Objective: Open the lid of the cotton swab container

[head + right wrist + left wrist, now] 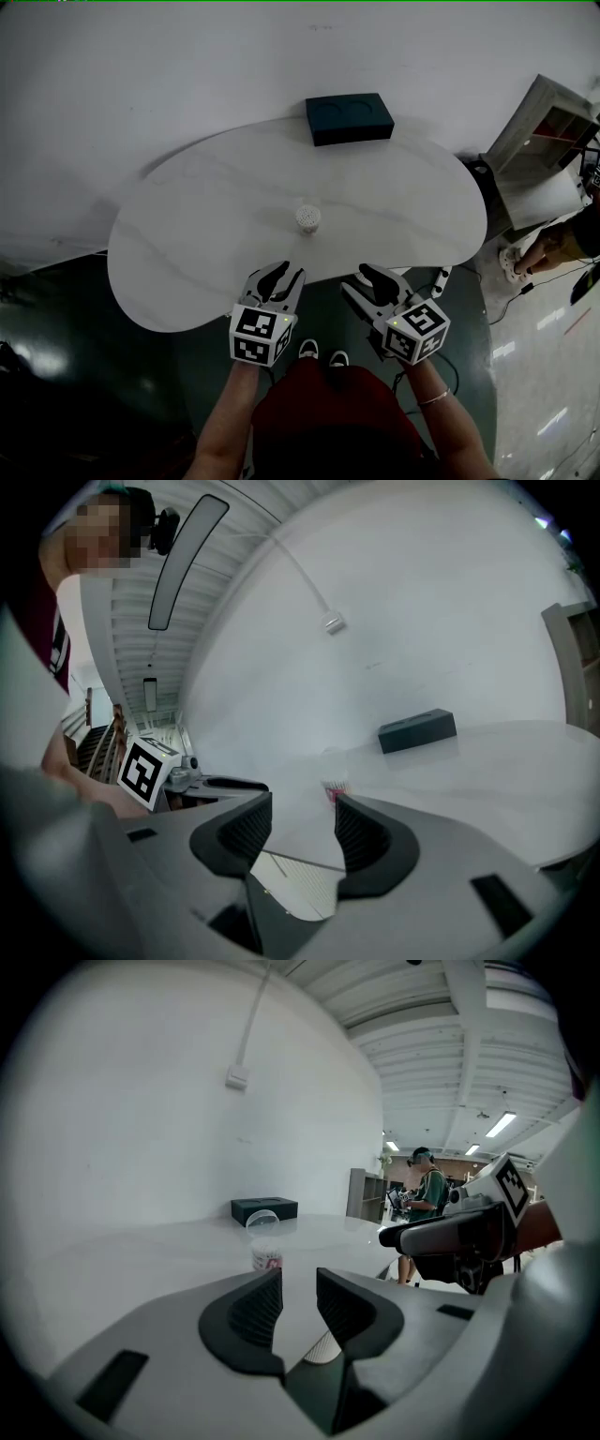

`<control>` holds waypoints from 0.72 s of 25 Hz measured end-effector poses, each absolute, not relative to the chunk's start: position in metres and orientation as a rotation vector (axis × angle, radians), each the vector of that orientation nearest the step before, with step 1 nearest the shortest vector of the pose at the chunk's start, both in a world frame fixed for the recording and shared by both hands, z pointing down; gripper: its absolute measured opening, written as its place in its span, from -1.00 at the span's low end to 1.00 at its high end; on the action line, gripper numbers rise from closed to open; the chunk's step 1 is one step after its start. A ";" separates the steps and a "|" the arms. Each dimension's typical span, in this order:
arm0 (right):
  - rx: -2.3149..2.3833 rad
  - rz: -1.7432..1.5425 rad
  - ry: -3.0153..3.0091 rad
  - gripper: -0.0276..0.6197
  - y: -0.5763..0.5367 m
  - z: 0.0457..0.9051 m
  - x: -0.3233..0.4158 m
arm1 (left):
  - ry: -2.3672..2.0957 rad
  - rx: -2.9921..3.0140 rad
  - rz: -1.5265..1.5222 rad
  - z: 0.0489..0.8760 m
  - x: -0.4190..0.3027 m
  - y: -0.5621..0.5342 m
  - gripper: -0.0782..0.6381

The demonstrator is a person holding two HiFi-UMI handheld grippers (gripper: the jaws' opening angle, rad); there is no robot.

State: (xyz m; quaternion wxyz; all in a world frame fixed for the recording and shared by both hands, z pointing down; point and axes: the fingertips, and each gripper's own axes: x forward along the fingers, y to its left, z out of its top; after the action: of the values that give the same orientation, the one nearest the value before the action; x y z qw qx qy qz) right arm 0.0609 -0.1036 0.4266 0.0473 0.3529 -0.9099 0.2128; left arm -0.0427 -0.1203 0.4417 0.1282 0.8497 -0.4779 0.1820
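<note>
1. Surface: white, faintly veined kidney-shaped table [197, 216], bare except for 2 items.
2. Cotton swab container [307, 218] stands upright near the table's centre, well apart from both grippers. In the left gripper view it shows as a small tub [267, 1258] with a clear dome above it. That's prob. the lid tipped up, but it's too small to be sure.
3. Black box [349, 118] sits at 12 o'clock from the container, at the far edge close to the wall [187, 66].
4. Room: white wall behind, dark glossy floor [56, 375] round the near side, ribbed ceiling w/ strip lights [499, 1125].
5. Grey shelf unit [548, 150] at 2 o'clock, off the table's right end. Another person's arm [548, 248] at 3 o'clock beside it.
6. Edges: near rim curves inward at 6 o'clock, and both grippers hover there.
7. Left gripper [279, 277] at 7 o'clock of the container. Jaws stand partly apart w/ a narrow gap and nothing in it.
8. Right gripper [373, 281] at 5 o'clock. Jaws stand wider apart and are empty.
9. Open room: bare tabletop lies between the grippers and the container, and to 9 and 3 o'clock of it.
</note>
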 end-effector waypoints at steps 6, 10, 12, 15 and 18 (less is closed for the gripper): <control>1.100 0.621 -2.786 -0.37 -0.093 0.420 0.072 | -1.419 2.461 0.496 0.436 -0.039 -0.106 -0.46; 1.109 0.606 -2.802 -0.47 -0.086 0.416 0.079 | -1.454 2.466 0.472 0.428 -0.036 -0.098 -0.52; 1.124 0.587 -2.806 -0.52 -0.084 0.416 0.081 | -1.471 2.468 0.454 0.426 -0.036 -0.095 -0.55; 1.167 0.564 -2.807 -0.66 -0.080 0.414 0.087 | -1.511 2.465 0.417 0.420 -0.037 -0.090 -0.62; 1.194 0.548 -2.815 -0.77 -0.079 0.410 0.091 | -1.552 2.460 0.388 0.413 -0.039 -0.086 -0.66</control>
State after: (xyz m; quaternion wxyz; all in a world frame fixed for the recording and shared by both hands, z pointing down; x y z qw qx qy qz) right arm 0.0915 -0.0785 0.4100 0.0174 0.3842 -0.9061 0.1764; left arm -0.0391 -0.0859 0.4126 0.1034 0.8338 -0.5261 0.1314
